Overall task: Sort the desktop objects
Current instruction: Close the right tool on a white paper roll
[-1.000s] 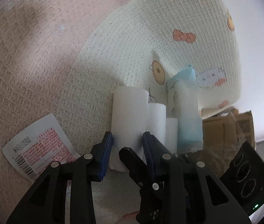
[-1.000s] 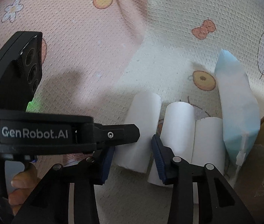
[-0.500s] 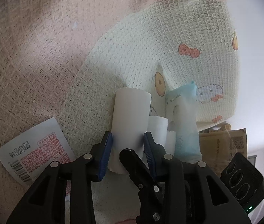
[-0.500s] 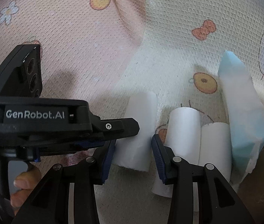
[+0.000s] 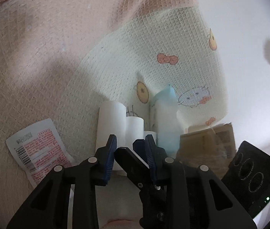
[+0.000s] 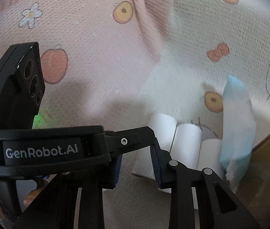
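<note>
Nearest, the left gripper (image 5: 130,145): its jaws are standing part open, having just been closing. They are straddling the near end of the first white roll (image 5: 111,118), with one finger of the right gripper (image 6: 135,162) poking in between them. The left pad is lying against the roll's side, and the right pad is standing clear of it.

The right gripper's jaws are drawn close, having just been closing onto that same roll's near end; the left gripper's body is crossing in front and hiding one pad. A person's fingertips (image 6: 31,196) are showing under the left gripper's handle.

Surface: a counter covered with a waffle-weave cloth (image 5: 39,66), pink on one side and pale cream on the other, printed with apples, bows, flowers and cartoon faces. A pink fold (image 6: 152,19) is lapping over the cream part.

- Second white roll (image 5: 135,126), lying just beside the first.
- Third white roll (image 6: 209,152), lying next in the row and touching the pale blue packet (image 5: 166,126).
- Printed sachet (image 5: 37,148) with a barcode and red text, lying flat on the cloth, left of the rolls.
- Cardboard box (image 5: 207,139), standing past the packet at the cloth's edge.

Beyond the cloth a plain white background (image 5: 240,38) is showing, too blurred to identify.
</note>
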`<action>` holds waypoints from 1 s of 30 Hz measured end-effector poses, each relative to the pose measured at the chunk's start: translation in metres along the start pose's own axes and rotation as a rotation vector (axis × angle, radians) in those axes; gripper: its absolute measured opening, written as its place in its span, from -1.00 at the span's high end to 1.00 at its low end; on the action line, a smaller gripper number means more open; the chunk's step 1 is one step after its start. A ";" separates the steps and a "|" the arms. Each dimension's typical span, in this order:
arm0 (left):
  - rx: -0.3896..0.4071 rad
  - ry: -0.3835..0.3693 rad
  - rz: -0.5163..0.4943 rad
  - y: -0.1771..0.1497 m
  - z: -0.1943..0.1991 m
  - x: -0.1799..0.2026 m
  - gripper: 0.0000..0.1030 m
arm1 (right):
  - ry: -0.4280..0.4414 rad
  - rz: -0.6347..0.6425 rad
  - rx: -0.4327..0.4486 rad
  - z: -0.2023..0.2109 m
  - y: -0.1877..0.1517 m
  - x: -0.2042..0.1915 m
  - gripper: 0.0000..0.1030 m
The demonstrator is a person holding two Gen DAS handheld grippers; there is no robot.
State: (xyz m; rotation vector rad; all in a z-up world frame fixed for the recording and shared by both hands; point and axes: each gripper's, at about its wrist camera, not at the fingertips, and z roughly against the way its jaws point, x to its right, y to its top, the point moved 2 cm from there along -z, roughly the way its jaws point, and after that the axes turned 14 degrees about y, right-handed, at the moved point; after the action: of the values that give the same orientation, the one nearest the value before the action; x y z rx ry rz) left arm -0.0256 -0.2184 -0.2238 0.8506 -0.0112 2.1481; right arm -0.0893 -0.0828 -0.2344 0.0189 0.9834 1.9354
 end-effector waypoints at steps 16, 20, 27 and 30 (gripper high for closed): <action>-0.095 0.099 0.009 0.009 -0.027 -0.015 0.30 | 0.016 -0.235 -0.059 -0.009 -0.019 0.041 0.51; -0.127 0.076 0.015 0.011 -0.036 -0.017 0.12 | 0.020 -0.250 -0.066 -0.015 -0.018 0.041 0.50; -0.130 0.120 0.007 0.015 -0.046 -0.018 0.11 | 0.004 -0.229 -0.069 -0.021 -0.020 0.036 0.41; -0.136 0.114 0.027 0.017 -0.049 -0.024 0.11 | 0.008 -0.224 -0.068 -0.025 -0.017 0.030 0.30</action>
State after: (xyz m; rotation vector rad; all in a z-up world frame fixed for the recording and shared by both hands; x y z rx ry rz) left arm -0.0541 -0.2329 -0.2711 0.6526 -0.1099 2.1906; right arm -0.1033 -0.0720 -0.2734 -0.1325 0.8851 1.7620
